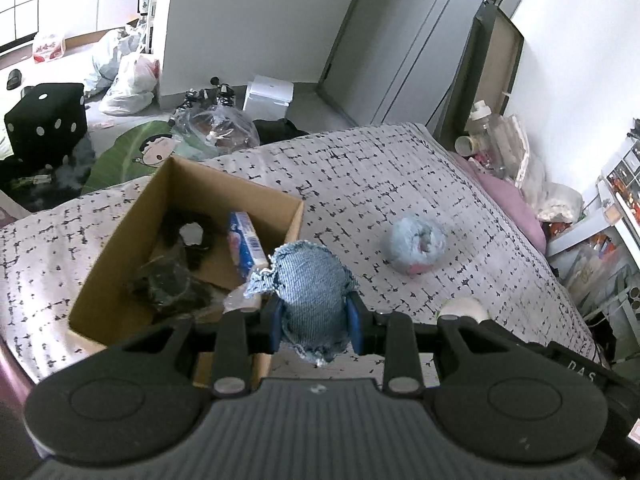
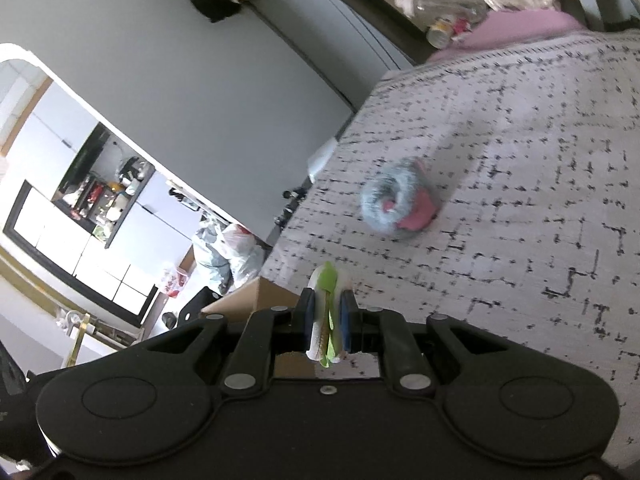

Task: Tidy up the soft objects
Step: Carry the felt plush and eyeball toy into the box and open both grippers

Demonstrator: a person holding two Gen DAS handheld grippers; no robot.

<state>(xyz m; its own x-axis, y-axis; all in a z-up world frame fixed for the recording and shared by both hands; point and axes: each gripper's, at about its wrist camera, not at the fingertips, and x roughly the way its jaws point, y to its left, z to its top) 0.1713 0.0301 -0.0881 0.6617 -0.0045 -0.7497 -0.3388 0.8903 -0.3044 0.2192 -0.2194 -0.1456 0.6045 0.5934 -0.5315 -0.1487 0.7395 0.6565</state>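
Note:
My left gripper (image 1: 316, 322) is shut on a stuffed blue denim pouch (image 1: 310, 280), held above the bed beside the near right corner of an open cardboard box (image 1: 120, 256). Inside the box lie a dark furry item (image 1: 188, 236), a dark bundle (image 1: 168, 284) and a blue packet (image 1: 246, 244). My right gripper (image 2: 326, 320) is shut on a thin white and green soft item (image 2: 326, 312), raised over the bed; the same item (image 1: 464, 308) shows white at the right of the left wrist view. A fluffy blue and pink ball (image 1: 418, 246) (image 2: 396, 200) rests on the patterned bedspread (image 1: 400, 176).
A pink pillow (image 1: 508, 204) and bottles (image 1: 484, 128) crowd the far right of the bed. On the floor past the bed lie plastic bags (image 1: 128, 76), a black dice stool (image 1: 48, 120), a white box (image 1: 268, 96) and a green cushion (image 1: 132, 152). The box corner (image 2: 256, 296) shows in the right wrist view.

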